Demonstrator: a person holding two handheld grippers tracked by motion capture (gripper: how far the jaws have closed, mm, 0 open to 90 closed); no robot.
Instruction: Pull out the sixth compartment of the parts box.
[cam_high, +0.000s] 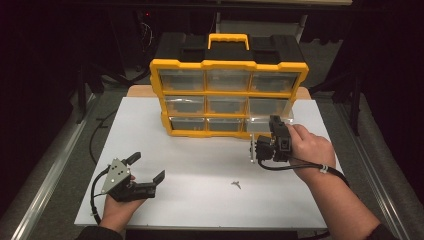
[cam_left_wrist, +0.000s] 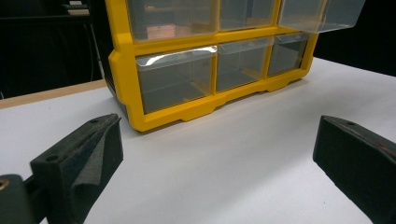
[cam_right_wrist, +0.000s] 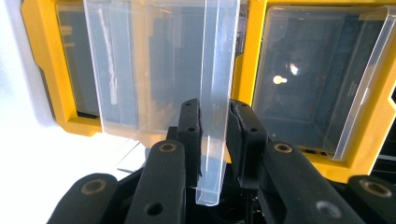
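The right gripper (cam_high: 264, 145) pinches the front wall of a clear drawer (cam_high: 270, 111), partly drawn from the yellow organizer (cam_high: 229, 65). Full removal remains. The left gripper (cam_high: 145, 170) rests wide open and empty on the table (cam_high: 200, 165).

High view looked down over the table (cam_high: 200, 200); both gripper views faced the yellow drawer organizer (cam_high: 229, 95), the right one closest.
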